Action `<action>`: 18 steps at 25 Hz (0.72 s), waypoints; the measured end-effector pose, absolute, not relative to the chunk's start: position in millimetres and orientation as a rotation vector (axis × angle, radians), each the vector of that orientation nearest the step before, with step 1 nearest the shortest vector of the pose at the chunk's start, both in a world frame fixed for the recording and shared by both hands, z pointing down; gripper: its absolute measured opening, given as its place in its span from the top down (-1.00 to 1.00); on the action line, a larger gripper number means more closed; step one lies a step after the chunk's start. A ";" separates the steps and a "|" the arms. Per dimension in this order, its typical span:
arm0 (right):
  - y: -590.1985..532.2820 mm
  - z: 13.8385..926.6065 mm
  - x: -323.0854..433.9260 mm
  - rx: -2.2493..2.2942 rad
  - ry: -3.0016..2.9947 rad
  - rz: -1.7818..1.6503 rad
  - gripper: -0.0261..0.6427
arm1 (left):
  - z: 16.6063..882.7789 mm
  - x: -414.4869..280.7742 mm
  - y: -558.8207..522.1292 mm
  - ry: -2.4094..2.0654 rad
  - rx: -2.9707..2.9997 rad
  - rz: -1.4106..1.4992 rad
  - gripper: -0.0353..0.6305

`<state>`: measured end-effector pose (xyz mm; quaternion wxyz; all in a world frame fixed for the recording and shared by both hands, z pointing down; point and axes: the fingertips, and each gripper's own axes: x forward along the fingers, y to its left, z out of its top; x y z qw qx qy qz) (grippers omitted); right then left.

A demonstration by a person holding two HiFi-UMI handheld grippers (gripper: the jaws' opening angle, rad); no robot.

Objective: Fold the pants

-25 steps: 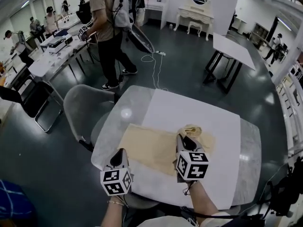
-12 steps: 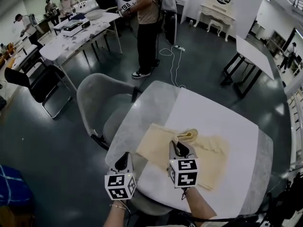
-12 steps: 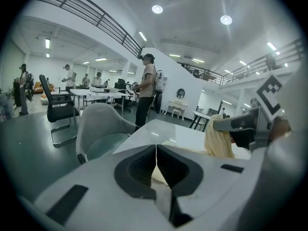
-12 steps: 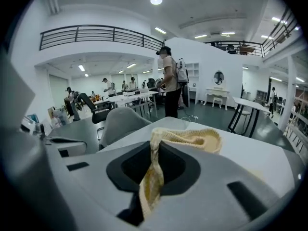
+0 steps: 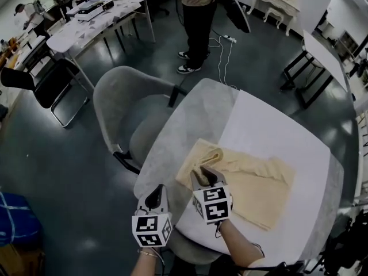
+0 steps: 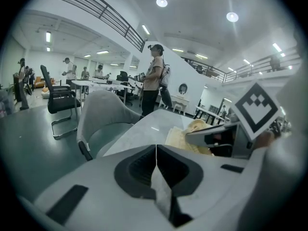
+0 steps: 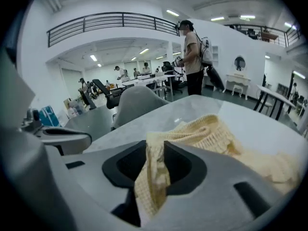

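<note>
Pale yellow knit pants (image 5: pixel 253 183) lie on the table's white sheet (image 5: pixel 270 125), with one end doubled back in a raised fold at the left. My right gripper (image 5: pixel 202 174) is at that fold. In the right gripper view its jaws (image 7: pixel 155 150) are opening, and a bunch of the pants (image 7: pixel 207 134) still fills the gap and hangs between them. My left gripper (image 5: pixel 156 195) hovers over the table's near-left edge, left of the pants. It is shut (image 6: pixel 156 153) with nothing in it. The pants (image 6: pixel 185 138) and the right gripper (image 6: pixel 216 138) show to its right.
The grey marble table (image 5: pixel 184 131) has rounded corners. A grey shell chair (image 5: pixel 126 108) stands close against its left side. A person (image 5: pixel 198 16) stands beyond the table near a cable on the floor. Other tables (image 5: pixel 92 22) and a black chair (image 5: pixel 46 79) are at far left.
My right gripper has carried the pants' end leftward across the rest and come down, so the raised fold is now at the left end. My left gripper has sunk toward the table edge.
</note>
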<state>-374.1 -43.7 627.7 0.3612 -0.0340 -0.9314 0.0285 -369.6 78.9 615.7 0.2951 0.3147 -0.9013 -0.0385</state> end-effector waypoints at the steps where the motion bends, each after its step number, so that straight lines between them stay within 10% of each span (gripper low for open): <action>1: -41.6 635.8 -376.2 -0.099 -2.392 0.106 0.53 | 619.9 -370.0 80.2 -2.396 0.835 -0.104 0.87; 18: -75.7 612.8 -345.3 0.046 -2.444 0.144 0.59 | 611.5 -356.7 73.0 -2.400 0.842 -0.109 0.87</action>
